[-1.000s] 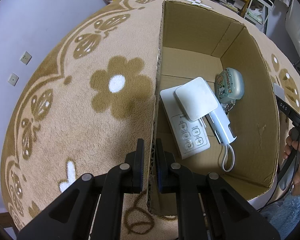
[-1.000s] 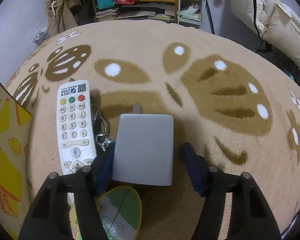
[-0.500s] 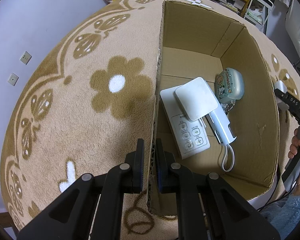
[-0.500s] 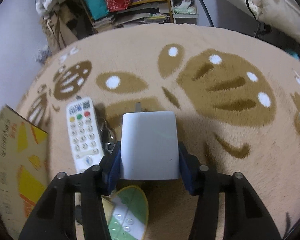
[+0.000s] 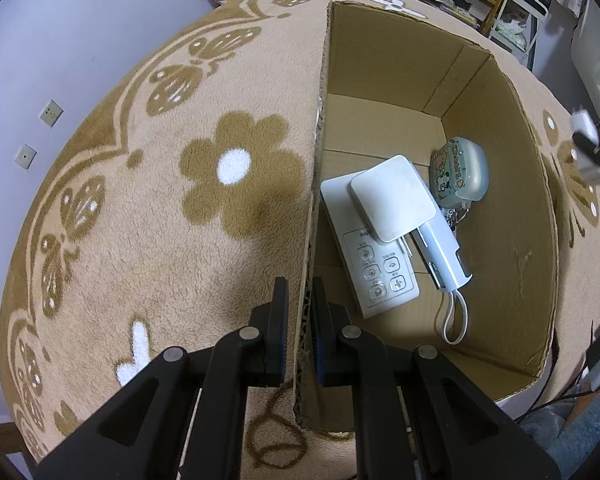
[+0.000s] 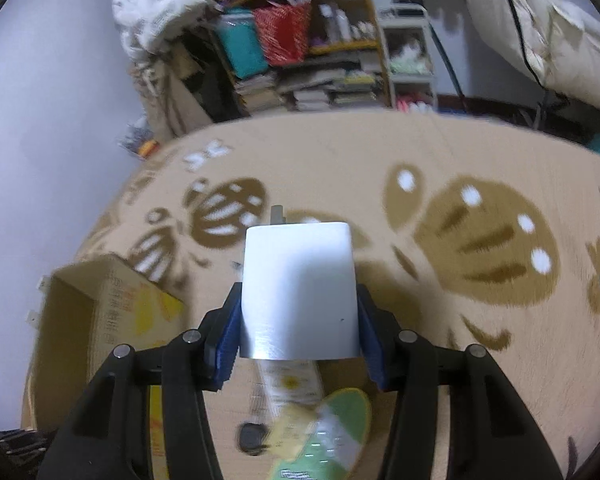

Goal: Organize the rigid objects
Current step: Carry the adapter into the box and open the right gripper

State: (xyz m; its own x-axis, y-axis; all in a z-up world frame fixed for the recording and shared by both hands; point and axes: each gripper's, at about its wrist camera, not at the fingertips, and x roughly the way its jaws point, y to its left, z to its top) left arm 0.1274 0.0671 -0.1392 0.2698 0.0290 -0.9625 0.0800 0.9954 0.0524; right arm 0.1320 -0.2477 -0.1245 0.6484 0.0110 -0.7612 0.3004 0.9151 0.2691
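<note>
Right, your left gripper [image 5: 300,312] is clamped narrow on the near-left wall of the open brown cardboard box [image 5: 512,216], one finger inside, one outside. Your right gripper [image 6: 298,320] holds a white square plastic charger block [image 6: 298,292] between its blue pads [image 6: 226,344], off the beige flower-patterned carpet [image 6: 480,160]. In the box, near its left wall: a white flat button panel [image 5: 374,276], a second white square charger [image 5: 392,200] on top, a pale-blue cartoon case [image 5: 460,174] beside them.
</note>
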